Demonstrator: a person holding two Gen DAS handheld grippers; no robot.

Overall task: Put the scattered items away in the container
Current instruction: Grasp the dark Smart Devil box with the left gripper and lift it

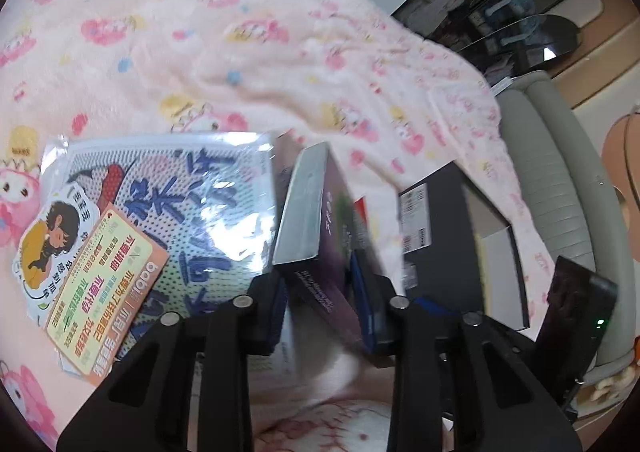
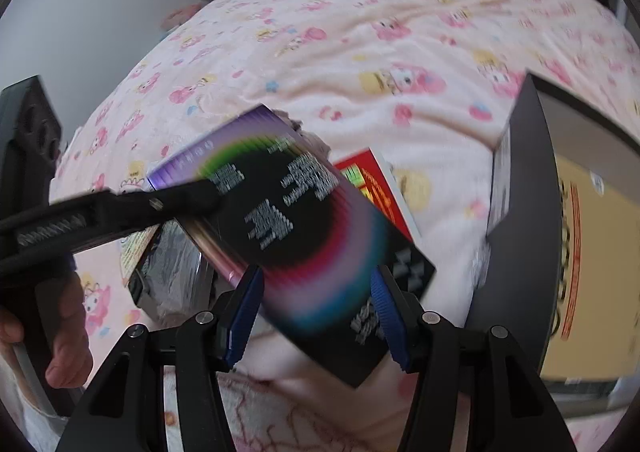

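Observation:
A purple-and-black box (image 1: 320, 236) stands on edge between the blue pads of my left gripper (image 1: 322, 292), which is shut on it. The same box (image 2: 304, 228) shows in the right wrist view, tilted, with a rainbow ring and white print. My right gripper (image 2: 316, 304) straddles its near end, and its blue pads (image 2: 244, 312) touch both sides. The left gripper's finger (image 2: 120, 208) reaches across the box from the left. The black open container (image 1: 460, 248) lies on the bed to the right; it also shows in the right wrist view (image 2: 520, 232).
A plastic-wrapped packet with a cartoon sticker (image 1: 140, 228) lies on the pink patterned blanket (image 1: 200, 32). A red card (image 2: 372, 188) lies beyond the box. A grey foil packet (image 2: 172, 272) sits under the box. A padded bed edge (image 1: 560, 192) runs along the right.

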